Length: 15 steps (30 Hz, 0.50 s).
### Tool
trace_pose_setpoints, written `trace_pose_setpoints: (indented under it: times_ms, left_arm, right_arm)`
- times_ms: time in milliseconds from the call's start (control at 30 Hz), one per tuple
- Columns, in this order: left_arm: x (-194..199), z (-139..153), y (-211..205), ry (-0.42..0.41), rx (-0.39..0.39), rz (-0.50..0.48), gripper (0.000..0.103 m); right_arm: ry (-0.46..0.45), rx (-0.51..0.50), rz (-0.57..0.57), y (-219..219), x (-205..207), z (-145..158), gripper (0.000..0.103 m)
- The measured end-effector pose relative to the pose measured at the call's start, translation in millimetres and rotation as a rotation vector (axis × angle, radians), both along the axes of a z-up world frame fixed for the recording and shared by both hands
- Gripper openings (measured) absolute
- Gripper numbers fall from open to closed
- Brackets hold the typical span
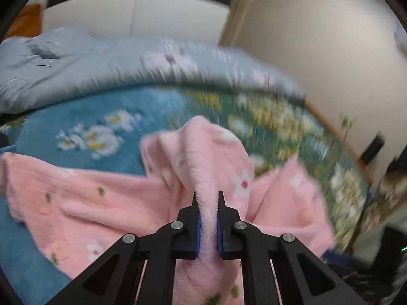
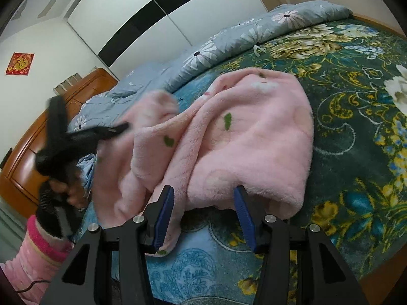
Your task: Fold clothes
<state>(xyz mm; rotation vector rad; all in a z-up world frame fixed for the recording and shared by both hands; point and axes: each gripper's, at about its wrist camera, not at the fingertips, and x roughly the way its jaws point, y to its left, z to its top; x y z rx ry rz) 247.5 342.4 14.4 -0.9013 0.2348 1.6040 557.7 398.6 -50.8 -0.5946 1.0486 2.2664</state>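
Observation:
A pink fleece garment (image 1: 106, 198) with small flower and leaf prints lies crumpled on the blue and green floral bedspread (image 1: 76, 117). My left gripper (image 1: 208, 198) is shut on a raised fold of it, and the fabric runs up between the blue pads. In the right wrist view the same garment (image 2: 254, 137) lies bunched ahead. My right gripper (image 2: 204, 192) stands open with the near hem between its fingertips, lying slack on the bed. The left gripper (image 2: 119, 128) shows blurred at the left of that view, lifting a pink corner.
A grey daisy-print quilt (image 2: 229, 40) is heaped along the far side of the bed. A wooden headboard (image 2: 28, 137) and a white wardrobe (image 2: 142, 12) stand behind. A hand in a pink sleeve (image 2: 43, 244) holds the left gripper. The bedspread (image 2: 356, 127) stretches right.

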Motion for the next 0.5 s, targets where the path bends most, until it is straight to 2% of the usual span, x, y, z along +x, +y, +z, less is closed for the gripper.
trace_pose_setpoints:
  times_ms: [100, 233, 333, 400, 500]
  left_arm:
    - [-31.5, 35.4, -48.1, -0.028, 0.148, 0.074, 0.010]
    - [-71.7, 56.8, -131.3, 0.045, 0.276, 0.230, 0.010]
    - [-92.9, 44.7, -181.2, 0.048, 0.305, 0.324, 0.010]
    - [-107.5, 24.2, -209.1, 0.025, 0.277, 0.395, 0.010]
    - [-124.6, -13.7, -241.4, -0.051, 0.232, 0.482, 0.010]
  right_arm:
    - [0.005, -0.007, -0.016, -0.1, 3.2, 0.2, 0.050]
    - [-0.002, -0.004, -0.005, -4.9, -3.0, 2.2, 0.050]
    - [-0.006, -0.006, 0.011, -8.0, -9.6, 3.1, 0.050]
    - [-0.012, -0.010, 0.017, -9.9, -14.3, 3.6, 0.050]
    - [-0.021, -0.011, 0.017, -11.1, -20.4, 5.2, 0.050]
